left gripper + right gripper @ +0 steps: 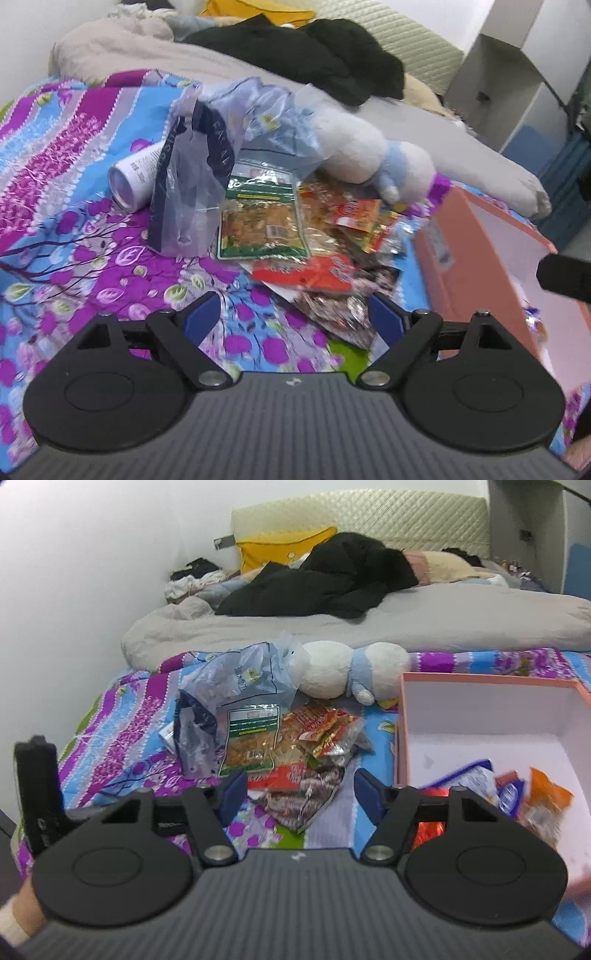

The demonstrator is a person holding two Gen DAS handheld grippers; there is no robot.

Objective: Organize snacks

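Left gripper: released, blue pads spread wide, nothing between them, hovering over the near fringe of the snack pile. Right gripper: also released, jaws somewhat narrower, nothing clasped, poised above the pile's near edge, just left of the pink box.

Snack pile: heaped mid-bed on the floral bedspread. Green-bordered packet on the left flank, flat. Red and orange packets overlapping on the right and front. Silvery patterned wrapper at the nearest corner, directly ahead of both sets of pads. Clear plastic bag upright on the pile's left, touching the green-bordered packet. White tube lying behind that bag, mouth toward the camera. Plush toy lying across the pile's far side, head toward the box.

Pink box: open-topped, on the pile's right, near wall close to the outer packets. Several packets already inside, in the near part; far part of the floor bare.

Open room: wide free bedspread to the left and in front of the pile; narrow strip between pile and box wall. Grey blanket and dark clothing well beyond. Bed edge at far left in the right wrist view, beside a black upright device.
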